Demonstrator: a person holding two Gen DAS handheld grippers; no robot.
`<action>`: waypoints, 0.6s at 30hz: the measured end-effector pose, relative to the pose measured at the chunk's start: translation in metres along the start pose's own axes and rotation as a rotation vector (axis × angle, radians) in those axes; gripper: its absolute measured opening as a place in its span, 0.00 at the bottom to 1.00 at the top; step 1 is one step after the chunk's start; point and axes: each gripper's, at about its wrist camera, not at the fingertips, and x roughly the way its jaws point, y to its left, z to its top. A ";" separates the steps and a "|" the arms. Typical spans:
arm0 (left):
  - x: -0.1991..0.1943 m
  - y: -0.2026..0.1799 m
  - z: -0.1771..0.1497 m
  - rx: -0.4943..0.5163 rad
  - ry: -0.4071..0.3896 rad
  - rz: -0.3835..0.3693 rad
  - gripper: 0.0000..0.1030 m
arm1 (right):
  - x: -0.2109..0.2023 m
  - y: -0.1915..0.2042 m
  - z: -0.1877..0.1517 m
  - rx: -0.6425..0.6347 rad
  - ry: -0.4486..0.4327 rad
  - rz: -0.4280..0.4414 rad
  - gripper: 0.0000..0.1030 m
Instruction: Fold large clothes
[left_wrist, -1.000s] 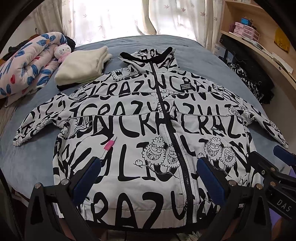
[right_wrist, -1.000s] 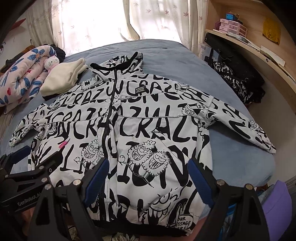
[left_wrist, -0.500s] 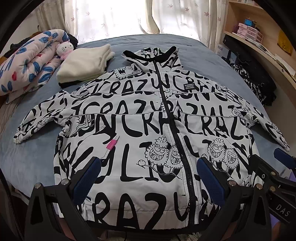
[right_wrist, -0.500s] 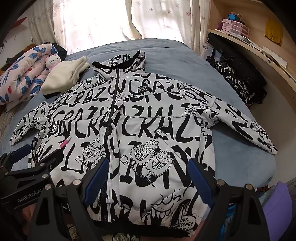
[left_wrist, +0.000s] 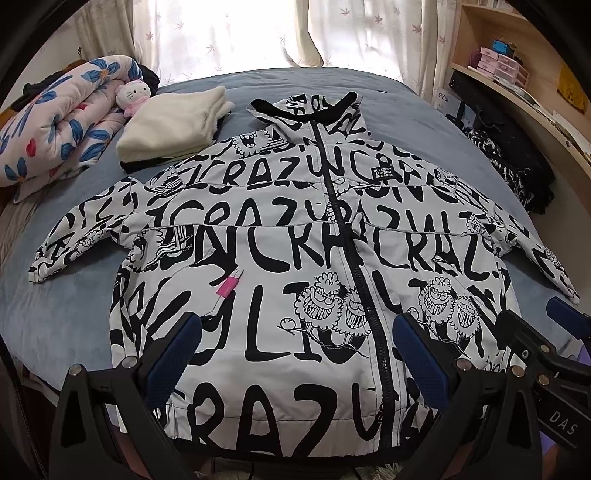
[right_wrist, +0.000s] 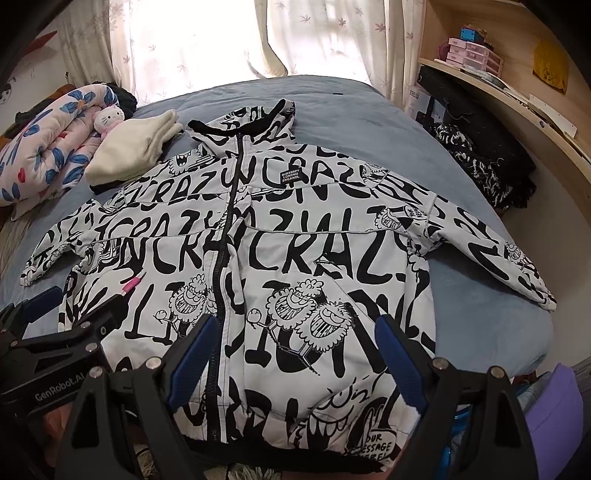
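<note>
Jacket (left_wrist: 295, 258), white nylon with black lettering, lies flat on your blue bed (left_wrist: 55, 314), zip running away from you; left gripper (left_wrist: 291, 354) and right gripper (right_wrist: 295, 354) gape empty over its hem, each nearest its own sleeve

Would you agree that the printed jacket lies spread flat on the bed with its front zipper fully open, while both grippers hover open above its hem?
Not quite: the zipper is closed, running shut from collar to hem, as the left wrist view shows. The rest holds: the printed jacket lies spread flat on the bed, and the left gripper and right gripper hover open above its hem.
</note>
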 end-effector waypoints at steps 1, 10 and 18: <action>0.000 -0.001 0.000 0.000 -0.002 0.001 1.00 | 0.000 0.001 0.000 0.000 0.001 0.000 0.85; 0.000 0.001 0.000 0.001 0.000 0.001 1.00 | 0.000 0.001 -0.001 -0.003 0.003 0.004 0.85; 0.000 0.005 -0.002 0.000 0.003 0.001 1.00 | 0.000 0.002 -0.002 -0.005 0.007 0.007 0.85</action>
